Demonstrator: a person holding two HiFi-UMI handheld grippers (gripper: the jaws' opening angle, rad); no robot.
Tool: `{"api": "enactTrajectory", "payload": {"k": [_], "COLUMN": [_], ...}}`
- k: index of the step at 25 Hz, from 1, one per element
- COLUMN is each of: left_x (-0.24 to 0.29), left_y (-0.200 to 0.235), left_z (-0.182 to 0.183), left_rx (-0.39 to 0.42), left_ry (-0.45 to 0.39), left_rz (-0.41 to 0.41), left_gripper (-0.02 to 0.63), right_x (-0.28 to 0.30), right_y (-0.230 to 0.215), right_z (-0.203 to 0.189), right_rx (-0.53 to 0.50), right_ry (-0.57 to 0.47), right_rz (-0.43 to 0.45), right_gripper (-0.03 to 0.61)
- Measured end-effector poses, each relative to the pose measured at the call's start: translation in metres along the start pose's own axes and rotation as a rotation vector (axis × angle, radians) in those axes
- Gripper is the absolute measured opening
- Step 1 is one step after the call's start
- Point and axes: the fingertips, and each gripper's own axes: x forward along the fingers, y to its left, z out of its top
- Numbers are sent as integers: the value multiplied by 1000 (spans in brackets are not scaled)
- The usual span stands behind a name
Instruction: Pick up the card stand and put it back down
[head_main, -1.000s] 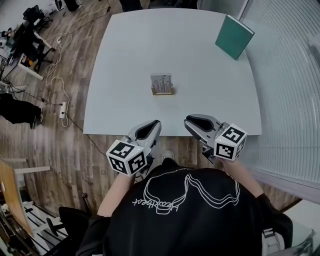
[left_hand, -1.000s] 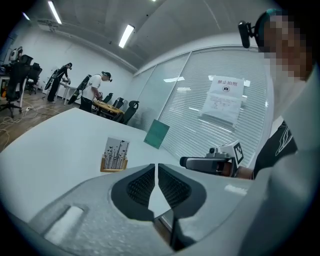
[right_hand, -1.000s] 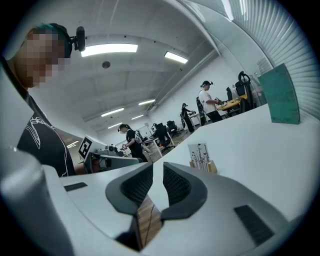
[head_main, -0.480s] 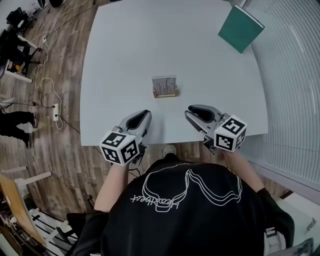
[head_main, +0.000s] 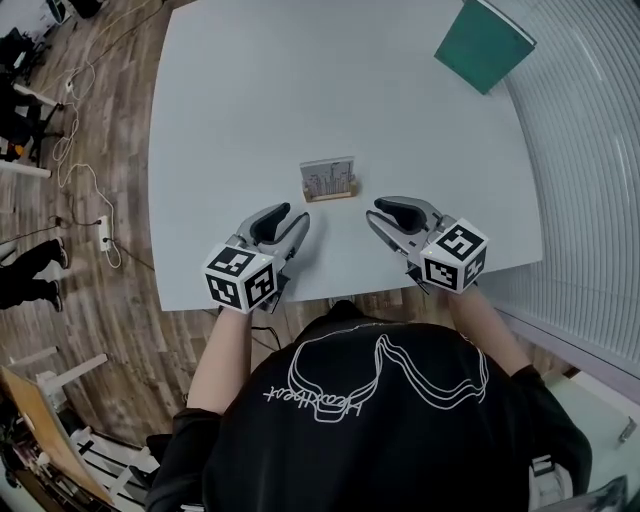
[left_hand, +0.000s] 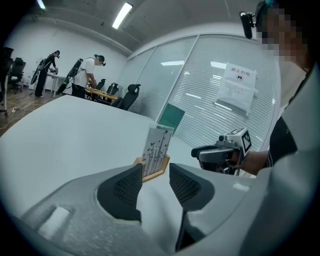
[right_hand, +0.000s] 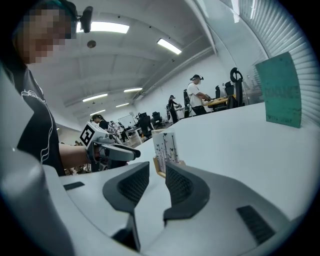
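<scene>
- Hand-held gripper pair, head view: left hand-held gripper (head_main: 290, 220) low over the near tabletop (head_main: 250, 100), short of the card stand (head_main: 328, 180) and to its left. Right hand-held gripper (head_main: 375, 214) near its right side. Neither touching it.
- Same view: card stand upright mid-tabletop, printed card in a wooden base. Green book (head_main: 484, 45) at the far right corner, well apart.
- Left gripper view: left hand-held gripper (left_hand: 155, 172) wide open, jaws just been opening, nothing between the pads. Card stand (left_hand: 157, 147) beyond the tips, lined up with the gap, not reached.
- Right gripper view: right hand-held gripper (right_hand: 157, 170) partly open, jaws also just been opening, holding nothing. Card stand (right_hand: 165, 147) ahead past the tips.
- Step, as a judgement: approach, before the pick-up. Nothing lifted yet.
- Next move, likely: bring one hand-held gripper in until it straddles the stand, close squarely, lift straight up, set back down flat.
- Risk: thin card could flex or slide out of its slot, so a grip on the wooden base is probably safer.
</scene>
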Motion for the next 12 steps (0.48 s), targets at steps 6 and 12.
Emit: {"api": "enactTrajectory", "payload": {"k": [6, 12], "left_x": [24, 38], "left_y": [12, 22], "left_z": [-9, -12], "left_rx": [28, 73], "left_ry": [45, 76], "left_rz": [-43, -48], "left_gripper": [178, 178], "right_x": [21, 40], "right_y": [-18, -33], "right_z": [-6, -21], "right_rx": [-30, -95], "right_ry": [29, 105], "right_rz": [-17, -37], "right_gripper": [137, 156]}}
